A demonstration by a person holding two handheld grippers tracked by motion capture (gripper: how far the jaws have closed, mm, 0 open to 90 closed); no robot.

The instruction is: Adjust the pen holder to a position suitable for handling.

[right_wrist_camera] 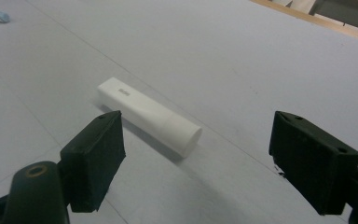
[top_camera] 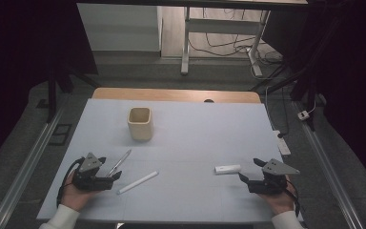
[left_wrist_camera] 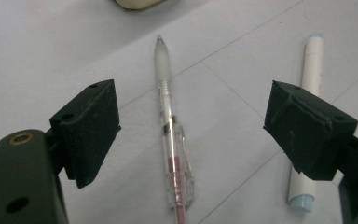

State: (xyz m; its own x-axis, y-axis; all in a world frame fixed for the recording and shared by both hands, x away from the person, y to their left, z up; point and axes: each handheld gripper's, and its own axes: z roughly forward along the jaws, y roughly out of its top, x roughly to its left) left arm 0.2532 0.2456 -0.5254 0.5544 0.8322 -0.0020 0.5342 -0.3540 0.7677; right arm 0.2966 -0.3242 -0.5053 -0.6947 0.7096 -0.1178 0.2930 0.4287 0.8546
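Note:
A clear pen (top_camera: pixel 119 162) with a red inner part lies on the pale sheet, and my left gripper (top_camera: pixel 109 168) rests just behind it, open. In the left gripper view the pen (left_wrist_camera: pixel 170 140) lies between the spread jaws of the left gripper (left_wrist_camera: pixel 191 135), touching neither pad. A white marker (left_wrist_camera: pixel 307 116) with pale blue ends lies past the right jaw; from above, the marker (top_camera: pixel 137 182) lies slanted. My right gripper (top_camera: pixel 250 170) is open, facing a short white tube (top_camera: pixel 228 169). That tube (right_wrist_camera: pixel 149 116) lies a little ahead of the right gripper (right_wrist_camera: pixel 196 158), untouched.
A beige square cup (top_camera: pixel 139 123) stands upright on the far left-centre of the sheet-covered table (top_camera: pixel 195 129); its base shows at the cup (left_wrist_camera: pixel 135 3) top edge. A wooden table edge runs along the back. Desk legs and cables stand on the floor beyond.

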